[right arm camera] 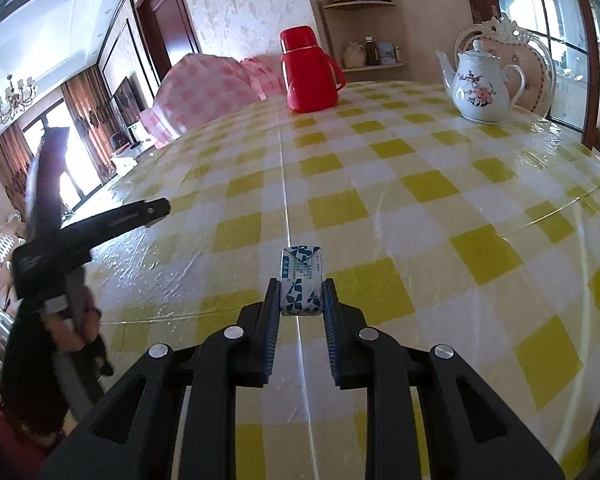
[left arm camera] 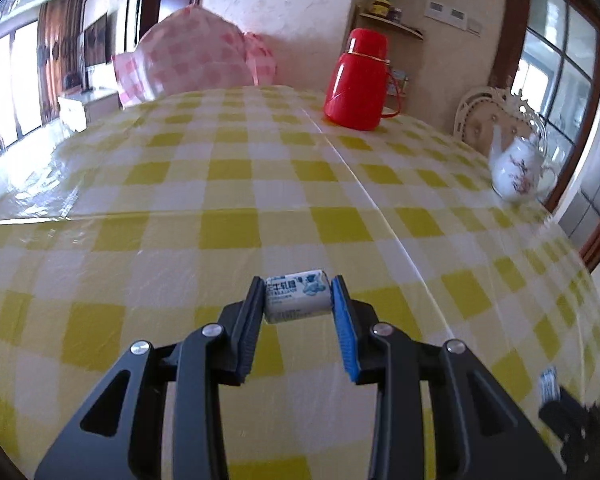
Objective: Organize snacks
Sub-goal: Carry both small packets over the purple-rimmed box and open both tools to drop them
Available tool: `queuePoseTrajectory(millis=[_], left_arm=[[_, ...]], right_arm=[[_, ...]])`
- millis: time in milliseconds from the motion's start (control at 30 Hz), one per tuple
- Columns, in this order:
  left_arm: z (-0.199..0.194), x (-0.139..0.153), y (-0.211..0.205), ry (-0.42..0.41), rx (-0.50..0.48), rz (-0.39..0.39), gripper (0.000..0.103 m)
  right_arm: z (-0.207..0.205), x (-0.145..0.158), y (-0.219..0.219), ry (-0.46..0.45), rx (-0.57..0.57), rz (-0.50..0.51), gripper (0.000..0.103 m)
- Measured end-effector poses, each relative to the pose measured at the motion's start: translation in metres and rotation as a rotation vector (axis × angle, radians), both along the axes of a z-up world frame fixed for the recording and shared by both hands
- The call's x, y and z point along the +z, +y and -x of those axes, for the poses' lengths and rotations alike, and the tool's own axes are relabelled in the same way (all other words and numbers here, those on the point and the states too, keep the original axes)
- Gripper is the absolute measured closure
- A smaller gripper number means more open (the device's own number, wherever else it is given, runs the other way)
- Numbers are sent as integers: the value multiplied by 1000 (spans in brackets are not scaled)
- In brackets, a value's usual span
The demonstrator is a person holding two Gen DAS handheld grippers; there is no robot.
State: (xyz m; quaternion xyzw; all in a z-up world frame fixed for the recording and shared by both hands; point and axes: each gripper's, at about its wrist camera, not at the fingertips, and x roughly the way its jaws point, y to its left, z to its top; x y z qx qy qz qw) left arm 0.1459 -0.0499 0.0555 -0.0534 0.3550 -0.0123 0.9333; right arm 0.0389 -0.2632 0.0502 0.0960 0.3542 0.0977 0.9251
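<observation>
Blue-white snack packs [left arm camera: 296,295], two, one red flask [left arm camera: 358,80]

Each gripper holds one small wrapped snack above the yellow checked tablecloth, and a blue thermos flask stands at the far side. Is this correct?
Not quite: the plastic thermos flask is red, not blue, as both wrist views show. The rest holds: the left gripper and right gripper each hold a small wrapped snack above the yellow checked tablecloth.

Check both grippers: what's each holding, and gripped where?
Left gripper: small wrapped snack, pinched across its two short ends. Right gripper: a blue-patterned wrapped snack, pinched across its long sides, near end.
</observation>
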Motion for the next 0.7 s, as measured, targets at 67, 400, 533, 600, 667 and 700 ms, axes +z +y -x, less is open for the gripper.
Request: queuePoseTrajectory(millis=[67,400,533,600,667,700], left_arm=[[13,1,-2,1,-12,-27,69],[85,3,15,39,-69,-209,69],[115,8,32,50,-81,-221,69],[134,13,41,53,-85,-238,69],[149,17,49,66,-98,-247,69],[156,18,52,71,-103,-255,69]], right_arm=[[0,-1,2,0,5,10,82],[5,-3,23,-9,70,48,82],[9,-8,32,16,101,16,82],[13,-9,39,30,117,-1,82],[22,-6,49,30,141,-14,82],[26,-4,53,27,149,-19,82]])
